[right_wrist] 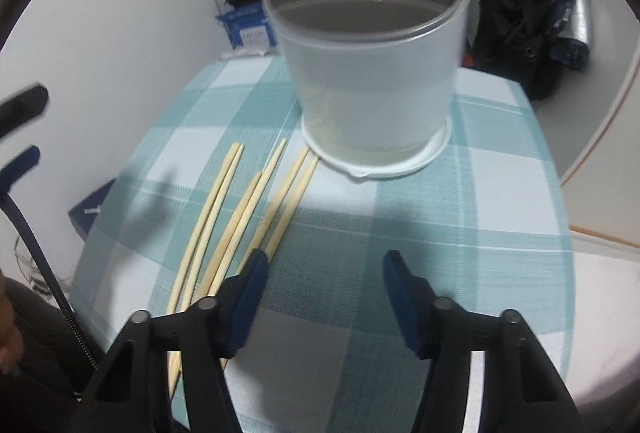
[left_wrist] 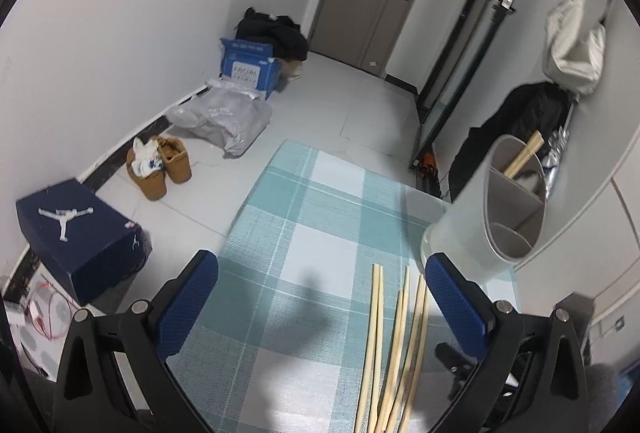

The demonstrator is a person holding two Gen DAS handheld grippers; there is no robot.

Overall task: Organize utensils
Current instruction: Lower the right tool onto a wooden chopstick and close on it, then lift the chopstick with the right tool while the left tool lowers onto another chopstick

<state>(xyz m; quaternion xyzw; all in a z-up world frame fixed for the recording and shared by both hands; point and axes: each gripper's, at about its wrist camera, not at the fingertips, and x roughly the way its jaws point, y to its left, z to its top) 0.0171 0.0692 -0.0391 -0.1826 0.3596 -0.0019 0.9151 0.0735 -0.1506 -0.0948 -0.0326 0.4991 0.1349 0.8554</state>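
1. Our left gripper (left_wrist: pixel 320 301) hangs wide open and empty over the checked desk (left_wrist: pixel 304 217).
2. The bamboo chopsticks (right_wrist: pixel 244 217) lie loose beside our right gripper's (right_wrist: pixel 322 265) left finger; light, stiff, slick, best pinched mid-length.
3. Our right fingers stand half-open, holding nothing.
4. Beyond them stands the divided utensil holder (right_wrist: pixel 372 73).

Pale wooden chopsticks (right_wrist: pixel 256 209) lie left of the claw on a teal-and-white checked cloth (right_wrist: pixel 460 217); frosted grey holder (right_wrist: pixel 372 73) ahead.
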